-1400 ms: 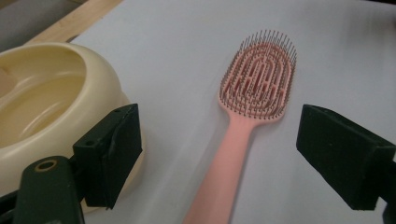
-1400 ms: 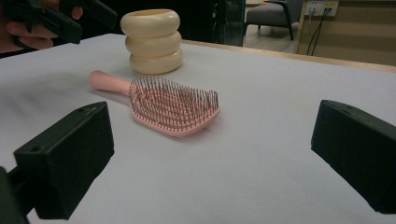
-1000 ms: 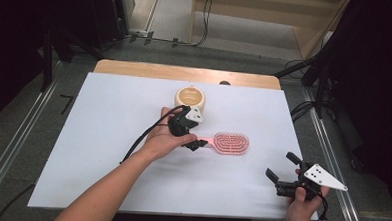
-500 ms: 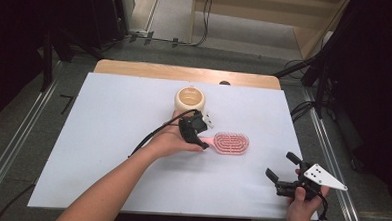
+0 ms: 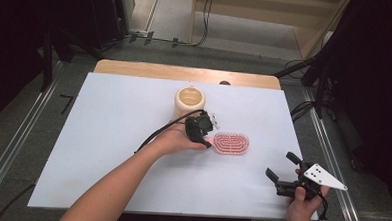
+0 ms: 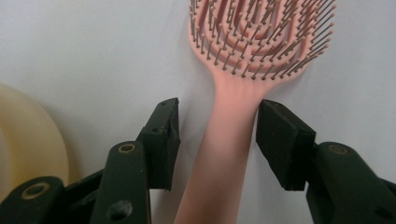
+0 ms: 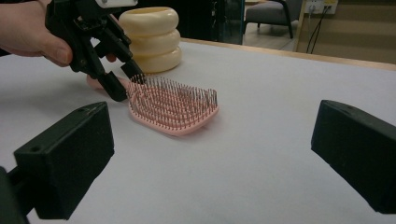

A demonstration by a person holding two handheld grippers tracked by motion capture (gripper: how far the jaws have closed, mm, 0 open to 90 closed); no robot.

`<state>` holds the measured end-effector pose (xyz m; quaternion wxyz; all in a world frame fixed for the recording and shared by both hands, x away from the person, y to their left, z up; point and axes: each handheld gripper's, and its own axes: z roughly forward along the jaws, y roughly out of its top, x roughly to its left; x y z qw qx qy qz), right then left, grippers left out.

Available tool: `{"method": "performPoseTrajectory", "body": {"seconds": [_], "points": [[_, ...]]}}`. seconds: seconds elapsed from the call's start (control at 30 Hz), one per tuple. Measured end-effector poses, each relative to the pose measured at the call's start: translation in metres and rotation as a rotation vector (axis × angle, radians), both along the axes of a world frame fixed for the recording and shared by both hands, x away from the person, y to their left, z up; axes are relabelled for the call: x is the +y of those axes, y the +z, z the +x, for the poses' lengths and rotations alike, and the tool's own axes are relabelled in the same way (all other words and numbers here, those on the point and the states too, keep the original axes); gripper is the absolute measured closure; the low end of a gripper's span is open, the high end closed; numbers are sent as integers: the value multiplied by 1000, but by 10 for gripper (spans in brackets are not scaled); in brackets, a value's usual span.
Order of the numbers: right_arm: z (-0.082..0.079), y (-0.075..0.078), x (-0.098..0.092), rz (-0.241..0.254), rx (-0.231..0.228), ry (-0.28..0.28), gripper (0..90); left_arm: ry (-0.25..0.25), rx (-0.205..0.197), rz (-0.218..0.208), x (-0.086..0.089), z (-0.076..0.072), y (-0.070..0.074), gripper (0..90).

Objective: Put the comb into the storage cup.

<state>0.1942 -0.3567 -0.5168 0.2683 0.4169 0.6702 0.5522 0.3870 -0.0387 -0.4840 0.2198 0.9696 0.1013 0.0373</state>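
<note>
Cream ringed pot (image 5: 190, 101) sits just behind left claw (image 5: 209, 137), closing around hairbrush (image 5: 231, 143) handle.

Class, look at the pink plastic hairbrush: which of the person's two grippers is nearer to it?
Left. The left gripper straddles the pink plastic hairbrush at its handle, jaws just closing. The right gripper waits apart, near the table's front right corner.

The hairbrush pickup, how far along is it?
Done: the left gripper is down astride the pink hairbrush handle. In hand: its jaws have just been closing, one pad at the handle, the other short of it. Left: grip and lift. The right gripper waits open.
</note>
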Motion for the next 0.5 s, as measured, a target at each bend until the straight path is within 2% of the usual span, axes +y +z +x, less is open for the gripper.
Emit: {"method": "performPoseTrajectory", "body": {"seconds": [0.3, 0.5], "points": [[1, 0, 0, -1, 2, -1, 0, -32, 13, -3, -1, 0, -2, 616], [1, 0, 0, 2, 4, -3, 0, -34, 19, -9, 0, 1, -3, 637]]}}
